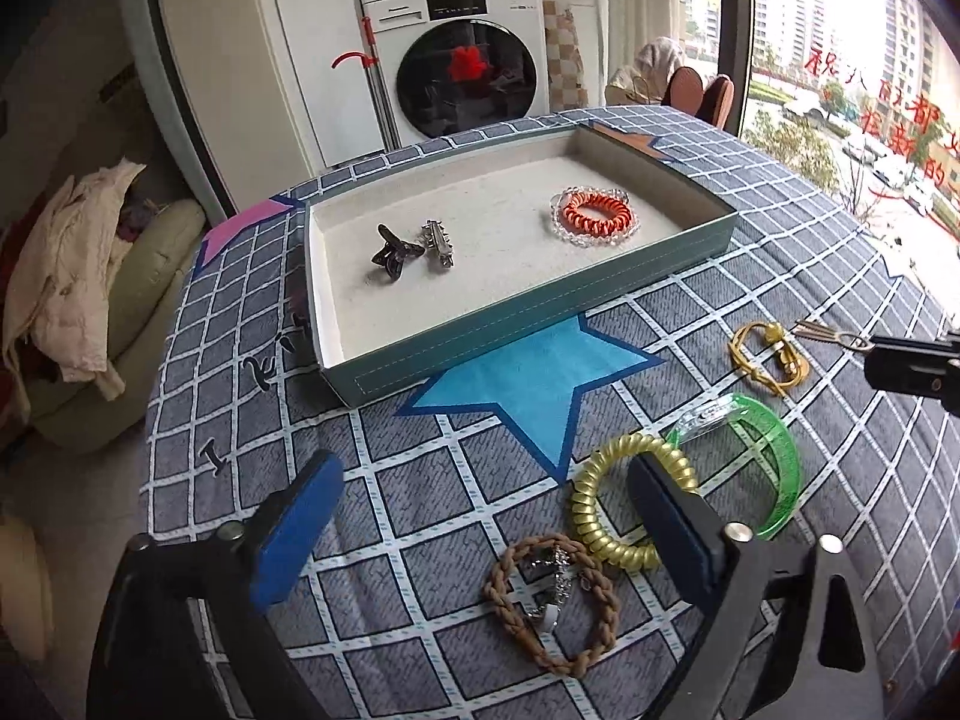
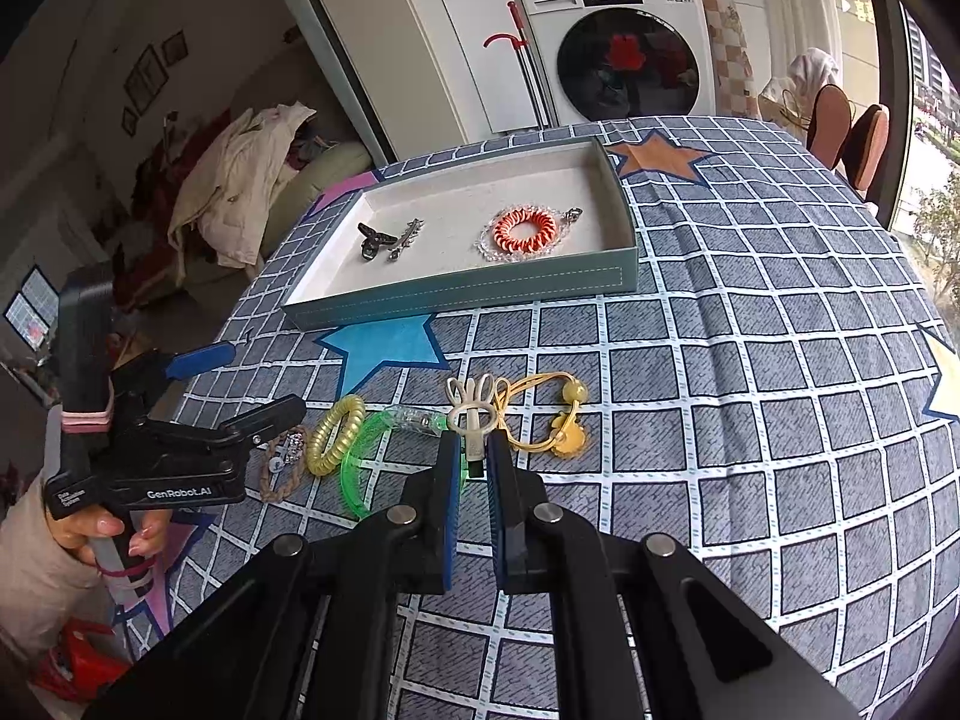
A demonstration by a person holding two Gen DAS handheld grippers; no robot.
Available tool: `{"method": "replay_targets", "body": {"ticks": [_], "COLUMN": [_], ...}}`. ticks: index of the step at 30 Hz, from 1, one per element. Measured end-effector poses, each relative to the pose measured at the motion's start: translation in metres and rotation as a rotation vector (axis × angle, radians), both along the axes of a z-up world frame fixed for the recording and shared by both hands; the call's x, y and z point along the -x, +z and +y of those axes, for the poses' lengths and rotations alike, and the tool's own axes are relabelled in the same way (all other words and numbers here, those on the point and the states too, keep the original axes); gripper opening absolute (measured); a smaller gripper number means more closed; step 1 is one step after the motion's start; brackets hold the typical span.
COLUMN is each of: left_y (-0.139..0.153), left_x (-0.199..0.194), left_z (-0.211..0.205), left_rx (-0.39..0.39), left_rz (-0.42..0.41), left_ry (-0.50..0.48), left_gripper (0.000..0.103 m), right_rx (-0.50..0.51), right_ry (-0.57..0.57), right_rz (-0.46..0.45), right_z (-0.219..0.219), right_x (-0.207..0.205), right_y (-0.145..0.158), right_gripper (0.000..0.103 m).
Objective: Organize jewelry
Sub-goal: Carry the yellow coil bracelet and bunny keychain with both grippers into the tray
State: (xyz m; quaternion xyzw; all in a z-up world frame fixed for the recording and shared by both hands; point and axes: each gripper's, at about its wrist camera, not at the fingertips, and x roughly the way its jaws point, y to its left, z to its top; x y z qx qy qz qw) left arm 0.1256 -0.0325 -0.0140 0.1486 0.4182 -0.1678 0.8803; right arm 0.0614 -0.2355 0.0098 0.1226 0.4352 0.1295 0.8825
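A teal tray point(image 1: 540, 324) point(image 2: 468, 294) with a pale lining holds a dark claw clip point(image 1: 393, 255), a silver clip point(image 1: 435, 243), and an orange coil band on a clear bead bracelet point(image 1: 597, 216) point(image 2: 525, 228). My left gripper point(image 1: 486, 516) point(image 2: 240, 384) is open above the cloth, near a gold coil band point(image 1: 606, 516) point(image 2: 336, 435), a brown braided bracelet point(image 1: 552, 600) and a green bangle point(image 1: 774, 468) point(image 2: 360, 468). My right gripper point(image 2: 474, 468) is shut on a cream hair claw point(image 2: 474, 408). A yellow cord bracelet point(image 1: 768, 360) point(image 2: 558, 420) lies beside it.
The table wears a grey checked cloth with stars point(image 1: 540, 384) point(image 2: 750, 390). A washing machine point(image 1: 462, 60) stands behind, chairs point(image 2: 846, 132) at the far right, a sofa with clothes point(image 1: 78, 276) at the left, and a window at the right.
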Motion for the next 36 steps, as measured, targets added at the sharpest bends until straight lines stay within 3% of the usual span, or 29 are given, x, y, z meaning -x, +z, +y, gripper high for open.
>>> {"method": "replay_targets", "body": {"ticks": [7, 11, 14, 16, 19, 28, 36], "left_y": [-0.013, -0.022, -0.023, -0.024, -0.024, -0.003, 0.022], "left_x": [-0.001, -0.001, -0.004, -0.002, 0.0, -0.01, -0.035], "left_z": [-0.024, -0.035, -0.038, -0.042, -0.041, -0.017, -0.006], "left_rx": [-0.093, -0.126, -0.099, -0.086, -0.072, 0.089, 0.138], "left_rz": [0.045, 0.073, 0.099, 0.116, 0.109, 0.105, 0.043], "left_ry": [-0.183, -0.237, -0.254, -0.279, -0.282, -0.163, -0.084], "left_gripper": [0.093, 0.089, 0.07, 0.032, 0.03, 0.03, 0.03], "right_rx": [0.001, -0.002, -0.007, -0.009, -0.007, -0.009, 0.013], "right_ry": [-0.004, -0.008, -0.009, -0.009, -0.013, -0.027, -0.013], "right_rz": [-0.005, -0.003, -0.003, -0.002, 0.0, -0.006, -0.034], "right_z": [-0.001, -0.002, -0.002, -0.002, -0.002, -0.003, 0.008], "right_x": [0.002, 0.001, 0.002, 0.001, 0.001, -0.01, -0.042], "right_y": [0.003, 0.002, 0.002, 0.002, 0.001, 0.007, 0.022], "right_gripper": [0.009, 0.009, 0.009, 0.009, 0.009, 0.009, 0.009]}}
